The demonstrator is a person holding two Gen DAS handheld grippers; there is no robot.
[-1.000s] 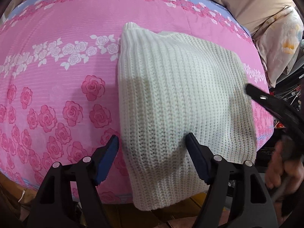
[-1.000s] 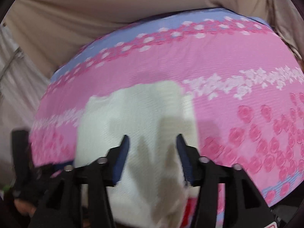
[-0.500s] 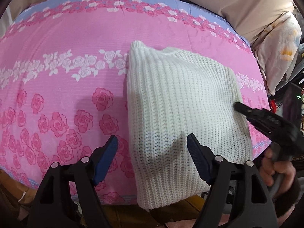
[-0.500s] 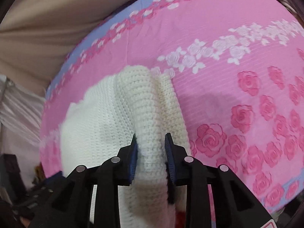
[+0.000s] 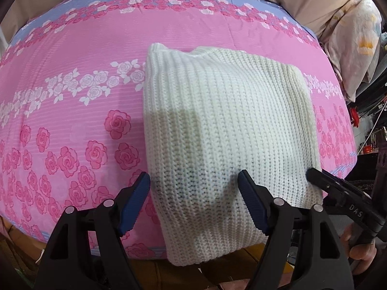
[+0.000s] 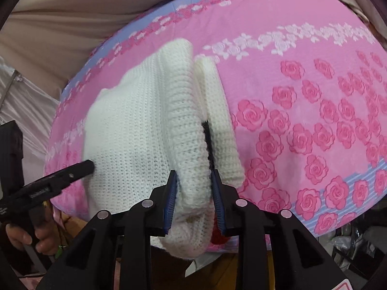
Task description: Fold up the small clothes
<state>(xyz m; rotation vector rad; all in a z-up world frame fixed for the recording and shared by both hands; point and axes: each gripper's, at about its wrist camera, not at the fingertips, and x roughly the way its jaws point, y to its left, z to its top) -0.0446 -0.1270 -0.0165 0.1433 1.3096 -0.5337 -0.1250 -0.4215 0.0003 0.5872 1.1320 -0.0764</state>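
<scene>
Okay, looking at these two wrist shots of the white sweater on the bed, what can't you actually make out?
- White knit sweater, left wrist view: the near hem hangs over the bed edge behind the left gripper.
- Right wrist view: the right gripper covers the pinched fold.
- Dark strip in the fold: unidentifiable.
- Clutter beyond the pink floral bedspread: too small.

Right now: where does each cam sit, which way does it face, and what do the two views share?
Left wrist: on the left gripper, looking steeply down at the white knit sweater on the pink rose bedspread; open fingers and the other hand show.
Right wrist: on the right gripper, angled down along the sweater's edge, clamping a fold; a hand shows lower left.
Shared: sweater, bedspread, and each view catches the opposite gripper.
</scene>
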